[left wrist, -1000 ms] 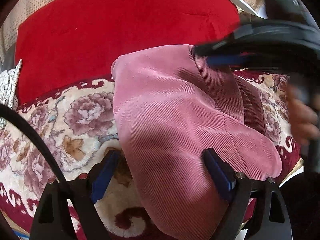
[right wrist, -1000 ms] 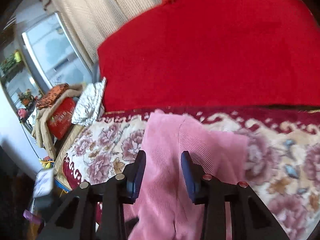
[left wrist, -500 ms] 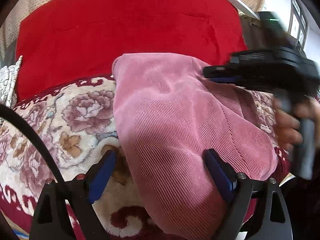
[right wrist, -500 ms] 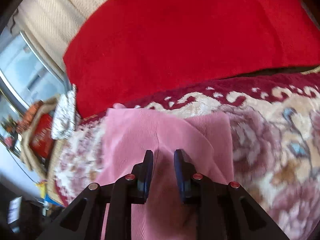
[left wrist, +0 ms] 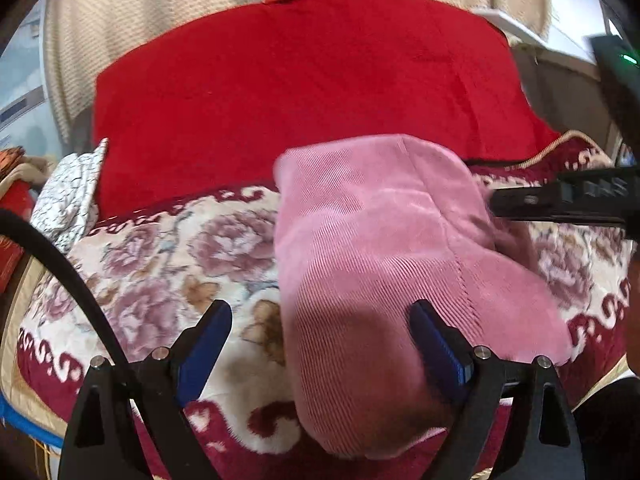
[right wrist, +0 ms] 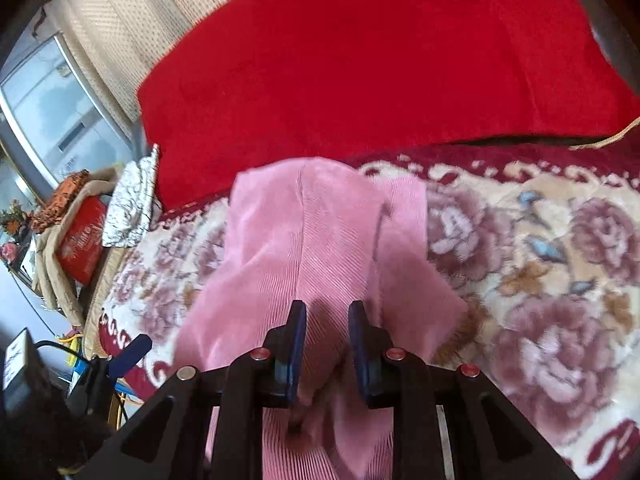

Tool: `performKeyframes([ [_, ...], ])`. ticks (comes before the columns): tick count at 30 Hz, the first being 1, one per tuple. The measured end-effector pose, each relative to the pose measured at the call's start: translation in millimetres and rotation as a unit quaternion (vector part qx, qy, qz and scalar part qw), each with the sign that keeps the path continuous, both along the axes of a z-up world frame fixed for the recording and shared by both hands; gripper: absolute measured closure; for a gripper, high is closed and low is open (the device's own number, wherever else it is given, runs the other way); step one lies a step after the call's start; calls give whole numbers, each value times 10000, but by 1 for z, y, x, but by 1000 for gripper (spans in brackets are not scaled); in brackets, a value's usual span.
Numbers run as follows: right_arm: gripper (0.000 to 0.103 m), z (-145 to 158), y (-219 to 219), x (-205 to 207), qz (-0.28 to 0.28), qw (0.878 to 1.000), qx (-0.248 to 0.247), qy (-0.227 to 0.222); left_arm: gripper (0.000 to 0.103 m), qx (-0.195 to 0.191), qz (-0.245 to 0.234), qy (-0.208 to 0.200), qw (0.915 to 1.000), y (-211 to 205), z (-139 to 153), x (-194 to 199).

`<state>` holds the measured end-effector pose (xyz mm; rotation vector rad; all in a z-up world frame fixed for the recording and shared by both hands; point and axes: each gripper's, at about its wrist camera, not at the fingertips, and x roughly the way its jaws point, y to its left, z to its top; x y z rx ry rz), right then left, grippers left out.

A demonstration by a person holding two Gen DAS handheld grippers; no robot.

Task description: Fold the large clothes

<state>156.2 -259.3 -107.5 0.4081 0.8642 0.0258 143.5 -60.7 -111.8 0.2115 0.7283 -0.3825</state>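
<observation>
A pink corduroy garment (left wrist: 372, 248) lies folded lengthwise on a floral blanket (left wrist: 160, 264), running from the near edge toward a red cover. My left gripper (left wrist: 320, 340) is open wide, its blue pads straddling the garment's near end just above it. My right gripper (right wrist: 326, 344) has its jaws close together with a fold of the pink garment (right wrist: 288, 248) between them; it also shows in the left wrist view (left wrist: 560, 200) at the garment's right edge.
A red cover (left wrist: 304, 92) lies across the back of the bed. A white patterned cloth (left wrist: 68, 196) and a red box (right wrist: 82, 240) sit off the left side. Cream curtains (right wrist: 132, 32) hang behind.
My right gripper has dropped lower onto the garment and its jaws stay narrowed on a fold. The left gripper has drawn back and up a little, still open.
</observation>
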Motion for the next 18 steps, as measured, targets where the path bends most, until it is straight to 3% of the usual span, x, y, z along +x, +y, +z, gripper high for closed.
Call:
performKeyframes([
  [2, 76, 18, 5, -21, 2, 9995, -179, -265, 12, -82, 211, -29, 9997, 9, 12, -5],
  [3, 65, 26, 8, -32, -5, 9990, -250, -381, 12, -104, 290, -53, 9995, 13, 18, -8],
  [4, 38, 35, 12, -45, -37, 9981, -336, -507, 12, -86, 409, -128, 9990, 19, 28, -14],
  [5, 24, 40, 14, -53, -80, 9975, -385, -584, 12, -51, 488, -223, 9985, 22, 36, -20],
  [6, 19, 47, 16, -65, -159, 9962, -440, -741, 12, -29, 536, -319, 9980, 25, 43, -26],
  [8, 19, 62, 22, -91, -300, 9918, -606, -1087, 12, 3, 618, -567, 9965, 32, 62, -41],
  [18, 20, 97, 43, -151, -597, 9851, -1046, -1224, 9, -60, 607, -1074, 9923, 36, 114, -94],
])
